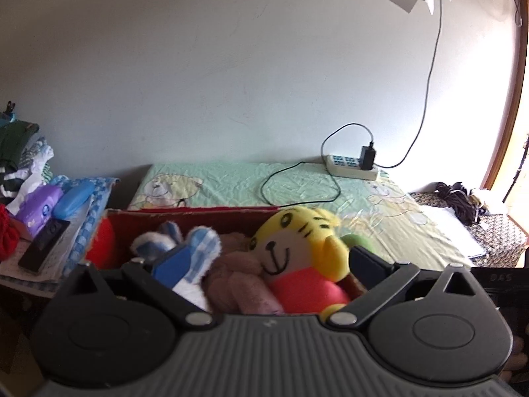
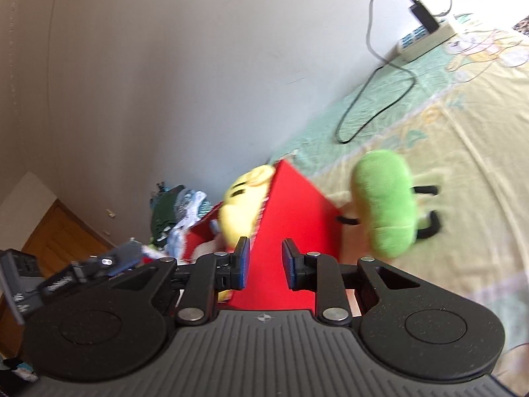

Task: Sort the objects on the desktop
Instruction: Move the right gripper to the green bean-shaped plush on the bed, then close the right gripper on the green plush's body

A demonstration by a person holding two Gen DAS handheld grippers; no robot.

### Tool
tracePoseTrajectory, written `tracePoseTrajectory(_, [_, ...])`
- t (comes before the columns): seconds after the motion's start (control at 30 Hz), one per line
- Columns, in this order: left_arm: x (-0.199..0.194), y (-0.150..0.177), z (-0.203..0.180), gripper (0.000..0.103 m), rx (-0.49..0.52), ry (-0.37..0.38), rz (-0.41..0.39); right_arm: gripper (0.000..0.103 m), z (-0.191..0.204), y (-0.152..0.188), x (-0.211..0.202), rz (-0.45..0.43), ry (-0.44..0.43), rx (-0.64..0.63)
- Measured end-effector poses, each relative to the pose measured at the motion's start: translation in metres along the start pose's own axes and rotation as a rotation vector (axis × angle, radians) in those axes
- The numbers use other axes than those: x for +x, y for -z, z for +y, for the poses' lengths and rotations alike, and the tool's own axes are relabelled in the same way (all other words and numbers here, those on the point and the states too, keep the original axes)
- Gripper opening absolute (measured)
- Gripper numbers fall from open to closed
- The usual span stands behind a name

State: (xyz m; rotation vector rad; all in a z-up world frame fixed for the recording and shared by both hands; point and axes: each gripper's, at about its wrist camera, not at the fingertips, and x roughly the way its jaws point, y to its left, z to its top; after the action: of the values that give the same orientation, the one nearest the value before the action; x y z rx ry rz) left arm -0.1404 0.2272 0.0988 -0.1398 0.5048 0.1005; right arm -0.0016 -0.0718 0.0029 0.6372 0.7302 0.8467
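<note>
A red cardboard box (image 1: 198, 212) stands on the green bedsheet (image 1: 297, 182). It holds a yellow tiger plush (image 1: 297, 248), a brown plush (image 1: 238, 281) and a blue-and-white plush (image 1: 195, 244). My left gripper (image 1: 269, 261) hovers open over the box, its fingers spread wide on either side of the toys. In the right wrist view, the red box (image 2: 291, 205) shows its outer wall, with the tiger plush (image 2: 241, 198) poking over the rim. A green plush (image 2: 383, 205) with black limbs lies on the sheet beside the box. My right gripper (image 2: 264, 264) is open and holds nothing.
A white power strip (image 1: 352, 165) with a black charger and a looping cable (image 1: 297, 185) lies by the wall. Left of the bed, a side table carries a purple tissue pack (image 1: 39, 208), a blue case (image 1: 72, 198) and a remote (image 1: 43, 248). A dark cord bundle (image 1: 459, 198) sits at the right.
</note>
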Motion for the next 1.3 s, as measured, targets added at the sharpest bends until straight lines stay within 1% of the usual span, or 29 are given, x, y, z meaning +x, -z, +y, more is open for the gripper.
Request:
tracePoseTrajectory(0.03, [0.001,-0.001,-0.007,0.102,-0.002,0.026,-0.006,0.025,-0.004,-0.003,-0.004,-0.003,0.017,-0.004])
tracePoseTrajectory(0.1, [0.006,-0.003,-0.028,0.102,-0.013,0.112,-0.008,0.025,-0.013,-0.01,-0.011,-0.006,0.053,-0.012])
tracePoseTrajectory(0.2, [0.022,-0.001,-0.065,0.101,0.001,0.225,0.019,0.025,-0.023,-0.022,-0.021,-0.015,0.1,-0.022])
tracePoseTrajectory(0.27, [0.036,0.004,-0.09,0.101,0.036,0.274,0.041,0.025,-0.032,-0.032,-0.026,-0.015,0.132,-0.036])
tracePoseTrajectory(0.33, [0.049,0.01,-0.114,0.101,0.08,0.296,0.064,0.025,-0.038,-0.042,-0.03,-0.017,0.153,-0.052])
tracePoseTrajectory(0.43, [0.07,0.02,-0.14,0.101,0.12,0.305,0.106,0.025,-0.047,-0.058,-0.034,-0.016,0.156,-0.077])
tracePoseTrajectory(0.5, [0.087,0.025,-0.149,0.101,0.126,0.308,0.133,0.025,-0.052,-0.071,-0.034,0.001,0.145,-0.096])
tracePoseTrajectory(0.57, [0.104,0.031,-0.156,0.101,0.127,0.283,0.166,0.025,-0.055,-0.083,-0.03,0.032,0.124,-0.12])
tracePoseTrajectory(0.67, [0.124,0.04,-0.161,0.101,0.122,0.229,0.193,0.025,-0.052,-0.097,-0.021,0.062,0.119,-0.2])
tracePoseTrajectory(0.8, [0.148,0.045,-0.161,0.101,0.11,0.162,0.23,0.025,-0.045,-0.11,0.003,0.124,0.112,-0.301])
tracePoseTrajectory(0.93, [0.164,0.05,-0.162,0.101,0.103,0.126,0.261,0.025,-0.037,-0.116,0.037,0.201,0.097,-0.394])
tracePoseTrajectory(1.07, [0.172,0.055,-0.163,0.101,0.11,0.126,0.289,0.025,-0.028,-0.112,0.069,0.281,0.079,-0.496])
tracePoseTrajectory(1.2, [0.174,0.059,-0.162,0.101,0.119,0.129,0.307,0.025,-0.023,-0.112,0.098,0.356,0.032,-0.539])
tracePoseTrajectory(1.3, [0.175,0.06,-0.16,0.101,0.116,0.148,0.326,0.025,-0.022,-0.108,0.116,0.4,0.005,-0.557])
